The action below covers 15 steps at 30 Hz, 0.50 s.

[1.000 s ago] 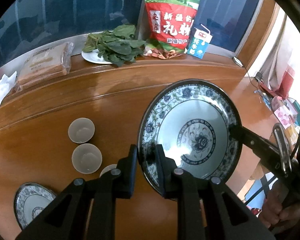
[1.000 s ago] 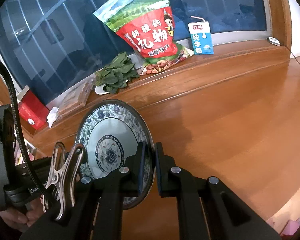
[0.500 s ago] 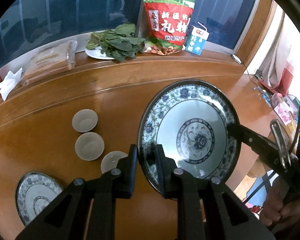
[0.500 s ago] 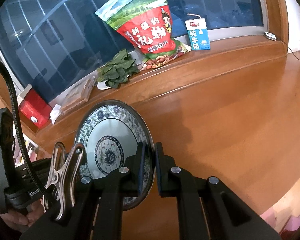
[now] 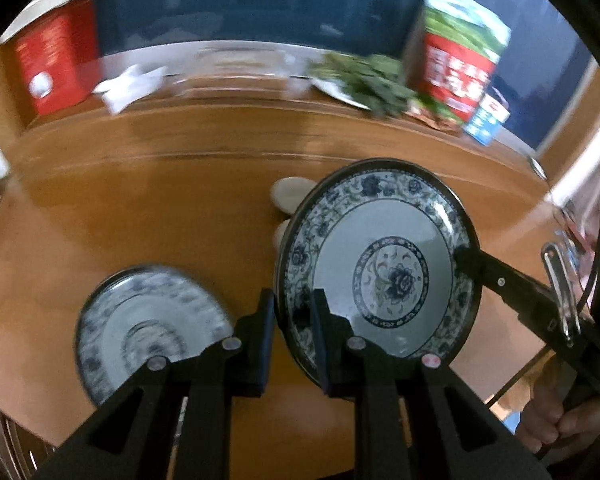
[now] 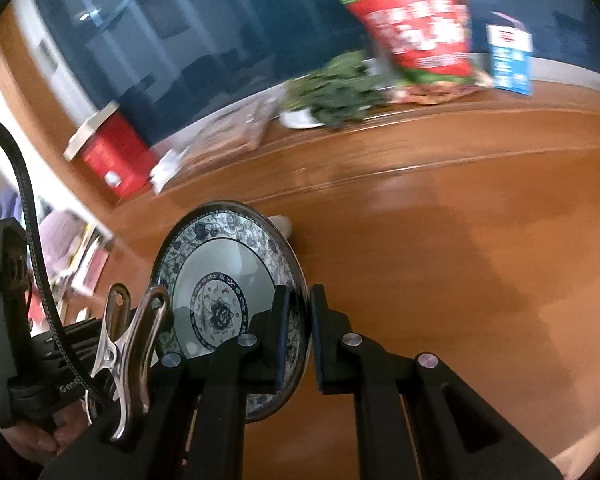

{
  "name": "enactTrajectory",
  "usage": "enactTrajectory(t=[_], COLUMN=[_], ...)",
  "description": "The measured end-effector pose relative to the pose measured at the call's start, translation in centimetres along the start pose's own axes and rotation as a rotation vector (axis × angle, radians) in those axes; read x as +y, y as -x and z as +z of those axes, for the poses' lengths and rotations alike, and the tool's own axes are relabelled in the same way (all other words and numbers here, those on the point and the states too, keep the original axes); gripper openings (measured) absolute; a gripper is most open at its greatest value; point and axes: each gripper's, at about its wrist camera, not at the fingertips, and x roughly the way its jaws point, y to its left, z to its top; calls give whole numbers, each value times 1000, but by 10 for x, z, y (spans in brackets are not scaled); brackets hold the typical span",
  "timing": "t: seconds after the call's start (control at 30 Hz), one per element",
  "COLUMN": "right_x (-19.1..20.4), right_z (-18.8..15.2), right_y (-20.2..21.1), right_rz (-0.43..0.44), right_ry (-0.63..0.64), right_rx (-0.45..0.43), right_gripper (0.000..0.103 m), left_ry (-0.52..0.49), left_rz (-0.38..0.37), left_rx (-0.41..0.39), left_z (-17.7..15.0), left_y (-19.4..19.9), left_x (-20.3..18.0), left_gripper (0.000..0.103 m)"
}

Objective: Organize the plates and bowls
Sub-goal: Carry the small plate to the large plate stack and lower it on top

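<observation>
A blue-and-white patterned plate (image 5: 380, 272) (image 6: 220, 288) hangs above the wooden table, tilted on edge. My left gripper (image 5: 293, 336) is shut on its left rim. My right gripper (image 6: 298, 332) is shut on the opposite rim, and its arm reaches in from the right in the left wrist view. A second patterned plate (image 5: 148, 328) lies flat on the table to the left of my left gripper, blurred. Two small white bowls (image 5: 290, 196) peek out behind the held plate; one (image 6: 282, 224) shows in the right wrist view.
The wooden table (image 5: 140, 208) has a raised ledge at the back carrying a red tin (image 5: 52, 68), white tissue (image 5: 128, 86), a plate of greens (image 5: 364, 80), a red snack bag (image 5: 460, 64) and a milk carton (image 5: 486, 120). A hand (image 5: 560, 412) holds the right gripper.
Both grippers carried the held plate leftwards over the table. The flat plate on the table now sits closer, beside my left gripper, and the small bowls have slipped behind the held plate.
</observation>
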Motion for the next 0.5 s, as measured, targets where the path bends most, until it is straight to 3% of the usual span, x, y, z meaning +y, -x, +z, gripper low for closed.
enactTrajectory(t=[0.5], right_x=[55], right_z=[8], right_y=[-55], right_rz=[162], right_ry=[150], right_rx=[124], right_gripper=[12], left_ry=[182], left_rz=[143], left_rx=[-16], left_z=[-23], left_y=[21], left_x=[62], left_gripper=[18])
